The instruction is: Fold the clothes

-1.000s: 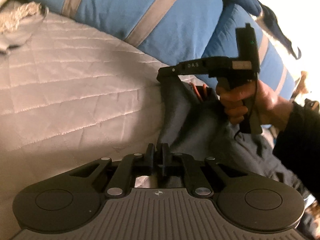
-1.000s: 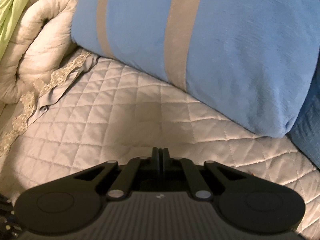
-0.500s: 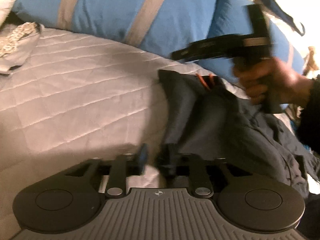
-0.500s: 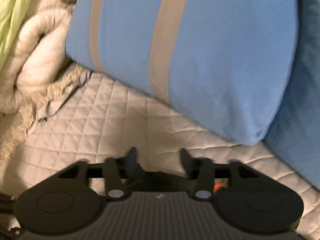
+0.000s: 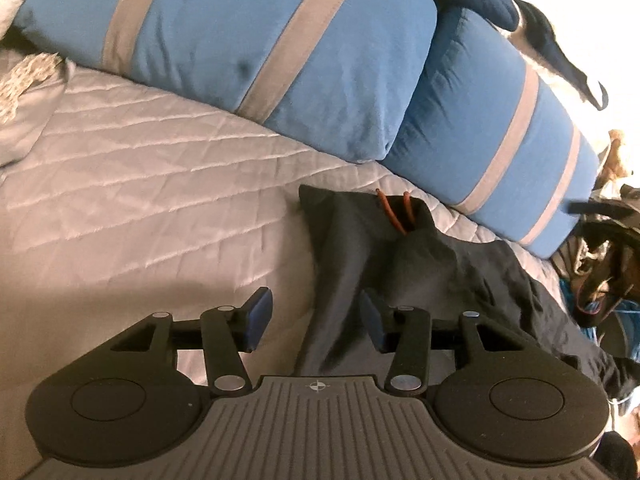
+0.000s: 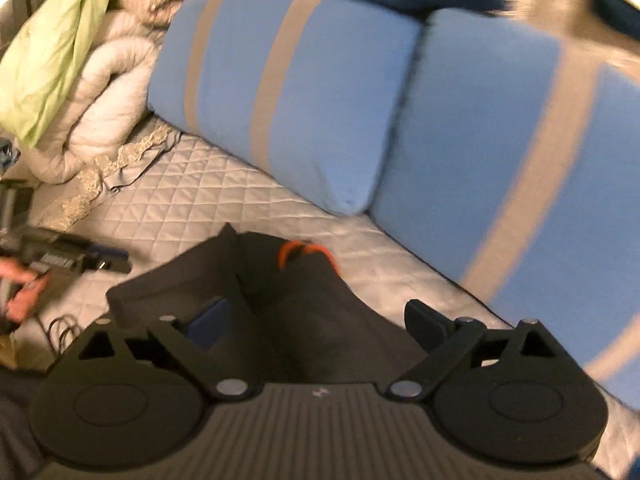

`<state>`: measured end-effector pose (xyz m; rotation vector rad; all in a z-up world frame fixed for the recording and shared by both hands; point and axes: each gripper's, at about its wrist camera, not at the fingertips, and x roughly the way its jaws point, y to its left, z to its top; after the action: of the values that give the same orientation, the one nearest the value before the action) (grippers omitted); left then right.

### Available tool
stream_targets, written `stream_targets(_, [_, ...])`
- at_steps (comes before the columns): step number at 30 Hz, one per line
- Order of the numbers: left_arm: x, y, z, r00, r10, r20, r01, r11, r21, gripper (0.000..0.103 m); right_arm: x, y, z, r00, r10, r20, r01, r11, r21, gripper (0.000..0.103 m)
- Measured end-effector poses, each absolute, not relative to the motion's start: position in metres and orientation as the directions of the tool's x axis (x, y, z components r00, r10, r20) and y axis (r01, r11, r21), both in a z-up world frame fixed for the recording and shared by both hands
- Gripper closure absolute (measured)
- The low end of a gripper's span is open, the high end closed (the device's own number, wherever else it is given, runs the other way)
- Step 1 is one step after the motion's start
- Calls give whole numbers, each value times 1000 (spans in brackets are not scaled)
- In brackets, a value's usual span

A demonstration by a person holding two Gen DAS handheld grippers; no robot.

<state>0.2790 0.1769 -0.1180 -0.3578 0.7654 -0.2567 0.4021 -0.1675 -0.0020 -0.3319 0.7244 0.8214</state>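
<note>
Lying crumpled on the pale grey quilted bedspread [image 5: 160, 184], the dark grey garment with orange drawstrings [image 5: 400, 248] sits just below two blue pillows with grey stripes [image 5: 280, 48], its waistband end near the gap between them. The left gripper [image 5: 316, 320] hovers low over the garment's near edge with its jaws spread wide and nothing between them; one blue-padded finger is over bare quilt, the other over dark cloth. The right gripper [image 6: 320, 320] is likewise wide open and empty above the same garment, though that view is blurred, so whether its fingers touch the fabric is unclear. At the right view's left edge, a hand [image 6: 22, 288] grips the other tool's handle. A lime-green cloth [image 6: 52, 48] drapes over a rolled cream quilt [image 6: 104, 92].
</note>
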Motion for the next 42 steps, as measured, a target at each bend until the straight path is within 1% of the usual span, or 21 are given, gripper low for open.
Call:
stream_targets(6, [286,167,-106,689,-336,-642,116,926,-360,55,374,-278,36,533,525,-663,-700,714,2,4])
stream_targets(9, [287,163,-101,684,-324,-654,127,935,-331,55,363,-328,50,559,518,-648,-665,747,24,4])
stream_targets(13, [291,160,-91,684,-308,-661,135,944,-300,55,339,-376,69,547,548,-633,-679,733,49,4])
stream_targets(15, [295,159,-87,686,-295,-665,135,950,-282,55,322,-389,71,526,560,-641,-710,703,32,3])
stream_targets(17, [300,158,-83,688,-282,-669,134,955,-264,55,312,-390,59,515,552,-656,-728,686,6,3])
stream_targets(20, [314,155,-77,692,-262,-672,133,962,-239,55,304,-379,20,516,505,-692,-732,680,-50,4])
stream_targets(22, [323,153,-77,690,-254,-678,128,965,-231,55,302,-371,-9,499,496,-710,-745,664,-60,7])
stream_targets(24, [331,151,-80,681,-246,-690,123,967,-224,55,301,-361,-37,466,502,-729,-771,635,-56,18])
stream_targets(26, [337,150,-84,670,-241,-702,118,968,-220,55,301,-348,-64,420,499,-758,-805,590,-57,23])
stream_targets(28, [342,149,-90,661,-239,-712,116,969,-217,55,302,-336,-85,377,492,-785,-836,545,-61,31])
stream_targets(29, [344,148,-93,656,-238,-716,115,970,-216,55,303,-331,-94,357,487,-797,-849,525,-60,32])
stream_targets(31, [348,147,-100,648,-235,-725,111,970,-215,55,311,-325,-107,332,480,-812,-857,512,-48,39])
stream_targets(34, [350,145,-108,639,-237,-732,104,969,-223,55,323,-320,-120,305,470,-828,-859,512,-26,44])
stream_targets(42, [353,141,-116,633,-255,-731,121,965,-232,55,358,-320,-146,186,469,-864,-850,517,97,50])
